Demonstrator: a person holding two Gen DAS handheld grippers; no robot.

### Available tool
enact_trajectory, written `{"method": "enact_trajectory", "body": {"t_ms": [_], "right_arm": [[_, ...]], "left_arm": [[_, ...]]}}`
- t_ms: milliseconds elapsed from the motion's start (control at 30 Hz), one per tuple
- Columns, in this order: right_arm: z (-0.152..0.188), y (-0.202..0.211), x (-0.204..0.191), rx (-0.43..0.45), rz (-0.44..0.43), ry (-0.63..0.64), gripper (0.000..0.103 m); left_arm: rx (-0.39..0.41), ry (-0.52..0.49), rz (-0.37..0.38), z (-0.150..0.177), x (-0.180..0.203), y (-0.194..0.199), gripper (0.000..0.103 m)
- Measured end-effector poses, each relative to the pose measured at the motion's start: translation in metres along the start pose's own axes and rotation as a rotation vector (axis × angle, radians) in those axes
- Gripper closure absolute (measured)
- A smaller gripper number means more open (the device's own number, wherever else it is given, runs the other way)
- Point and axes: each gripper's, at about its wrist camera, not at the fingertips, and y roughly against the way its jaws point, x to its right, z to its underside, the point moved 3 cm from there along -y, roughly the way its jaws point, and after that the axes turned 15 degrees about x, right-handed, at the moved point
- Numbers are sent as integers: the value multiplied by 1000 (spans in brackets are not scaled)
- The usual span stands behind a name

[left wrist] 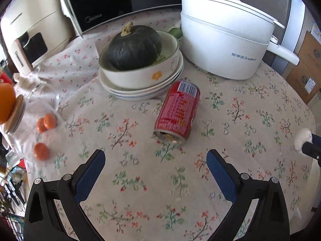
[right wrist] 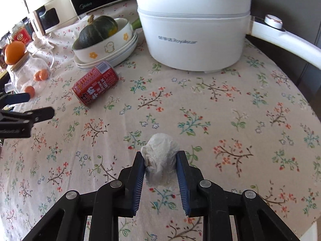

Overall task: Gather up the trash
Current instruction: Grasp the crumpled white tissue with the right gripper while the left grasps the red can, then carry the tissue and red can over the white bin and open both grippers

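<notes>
Right gripper (right wrist: pixel 160 156): jaws narrowed and clamped on a crumpled white tissue wad (right wrist: pixel 160 156), blue pads pressing both its sides; whether the wad clears the floral tablecloth (right wrist: pixel 220 120) cannot be told. Left gripper (left wrist: pixel 155 156): jaws spread wide, nothing between them, poised over the cloth just short of a red drink can (left wrist: pixel 177 110). The can lies on its side, its end facing the left gripper, touching neither pad. Beyond the can: a stack of white dishes (left wrist: pixel 140 84) carrying a dark green squash (left wrist: pixel 133 47), close beside the can's far end. To their right stands a white lidded electric pot (left wrist: pixel 226 40). Small oranges (left wrist: pixel 46 121) lie near the table's left edge, well apart from the can
</notes>
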Motion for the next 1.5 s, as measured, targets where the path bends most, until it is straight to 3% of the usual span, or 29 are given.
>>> {"method": "enact_trajectory", "body": {"t_ms": [267,467,800,1200,1500], "right_arm": [[2,26,33,16,-33,-71,75],[6,28,42,1,-17,-72,75],[10,38,44,0,15,-70,75],[33,59,37,-66,65,-82,75],[45,81,35,-79,88,-78,75]], "left_arm": [[-2,-14,9,-10,16,-52,16],[-17,-27,-5,3,19,-61,42],[47,-12,3,14,23,-18,43],[97,27,47,56,35,70,46],[115,69,64,78,41,107,46]]}}
